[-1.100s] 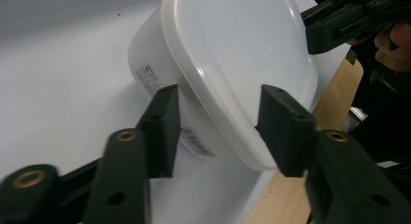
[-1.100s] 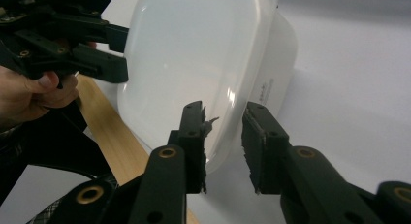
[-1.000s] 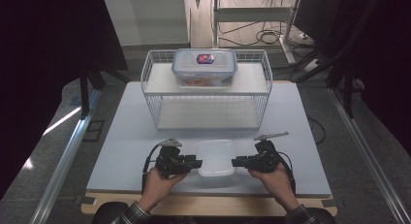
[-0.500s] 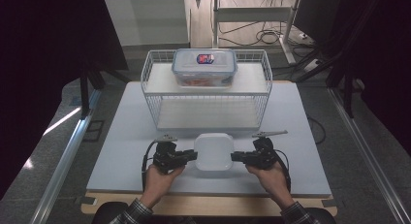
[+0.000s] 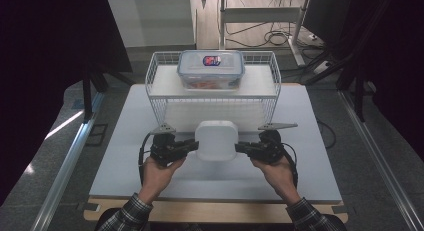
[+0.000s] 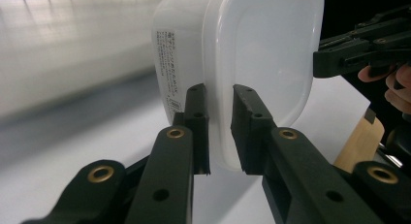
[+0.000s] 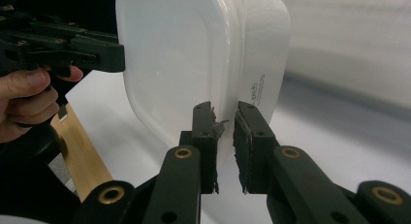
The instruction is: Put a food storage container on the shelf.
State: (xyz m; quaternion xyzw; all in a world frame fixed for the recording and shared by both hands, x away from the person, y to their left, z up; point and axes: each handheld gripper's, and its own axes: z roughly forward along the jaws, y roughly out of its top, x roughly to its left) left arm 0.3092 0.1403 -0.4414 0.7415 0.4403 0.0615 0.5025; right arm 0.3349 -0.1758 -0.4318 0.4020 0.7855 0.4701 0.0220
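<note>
Two hand-held grippers, left hand-held gripper point(image 5: 192, 146) and right hand-held gripper point(image 5: 241, 147), clamp the white container's point(image 5: 216, 140) rim.

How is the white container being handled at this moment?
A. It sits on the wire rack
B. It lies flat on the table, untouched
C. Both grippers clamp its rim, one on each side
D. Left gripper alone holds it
C: the left gripper and right gripper each pinch the rim of the white container from opposite sides, tipped up off the table.
</note>
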